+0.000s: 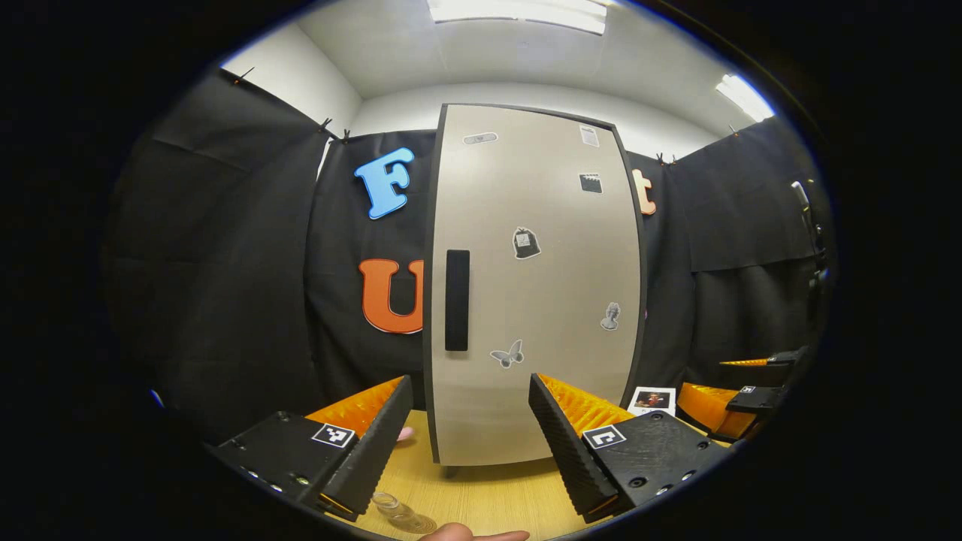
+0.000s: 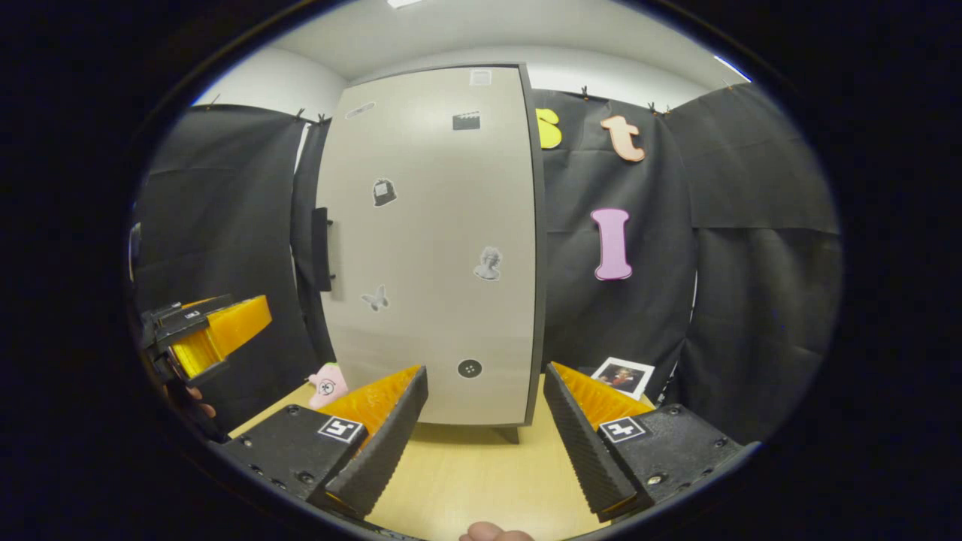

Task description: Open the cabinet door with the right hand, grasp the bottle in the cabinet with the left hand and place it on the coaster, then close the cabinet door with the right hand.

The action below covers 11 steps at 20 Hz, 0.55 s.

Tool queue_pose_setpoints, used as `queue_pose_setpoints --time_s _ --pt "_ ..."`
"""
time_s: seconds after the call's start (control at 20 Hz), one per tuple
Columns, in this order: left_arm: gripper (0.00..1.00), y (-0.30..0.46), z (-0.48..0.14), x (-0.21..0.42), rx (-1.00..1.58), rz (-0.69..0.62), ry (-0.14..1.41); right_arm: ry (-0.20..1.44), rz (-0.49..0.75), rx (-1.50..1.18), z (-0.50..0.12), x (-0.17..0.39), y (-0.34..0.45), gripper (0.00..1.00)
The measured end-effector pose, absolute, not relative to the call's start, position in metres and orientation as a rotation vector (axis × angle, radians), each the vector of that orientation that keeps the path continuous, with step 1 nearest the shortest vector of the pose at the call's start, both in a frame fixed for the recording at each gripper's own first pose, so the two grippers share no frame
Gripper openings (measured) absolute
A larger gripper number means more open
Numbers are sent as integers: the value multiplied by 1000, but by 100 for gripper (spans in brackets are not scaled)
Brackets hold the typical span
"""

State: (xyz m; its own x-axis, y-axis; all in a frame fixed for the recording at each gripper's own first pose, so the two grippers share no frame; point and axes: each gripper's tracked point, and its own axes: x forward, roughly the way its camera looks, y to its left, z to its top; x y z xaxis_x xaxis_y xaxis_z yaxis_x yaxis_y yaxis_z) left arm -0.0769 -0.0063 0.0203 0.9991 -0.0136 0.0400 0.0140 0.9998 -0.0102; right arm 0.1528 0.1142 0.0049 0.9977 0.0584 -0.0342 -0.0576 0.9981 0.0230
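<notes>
The tall beige cabinet point(image 1: 533, 285) stands on the wooden table with its door shut, hiding the inside. Its black vertical handle point(image 1: 457, 300) sits on the door's left edge. My left gripper point(image 1: 470, 439) hovers open in front of the door's lower part, with nothing between its fingers. Just below it on the table lies a small clear round coaster point(image 1: 409, 520). In the right gripper view the cabinet point(image 2: 428, 248) and handle point(image 2: 322, 248) lie ahead and to the left. My right gripper point(image 2: 485, 443) is open and empty, short of the door.
A small pink toy point(image 2: 327, 385) sits on the table point(image 2: 481, 481) left of the cabinet's foot. A framed photo point(image 2: 622, 376) leans at the right of it. Black cloth walls close in the booth. The other gripper shows at each view's side: right point(image 1: 733, 383), left point(image 2: 210, 338).
</notes>
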Motion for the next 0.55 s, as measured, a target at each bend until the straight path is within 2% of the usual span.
queue_pose_setpoints --time_s 0.55 --pt "94 -6 17 -78 -10 -14 -25 46 53 32 1 153 110 99"
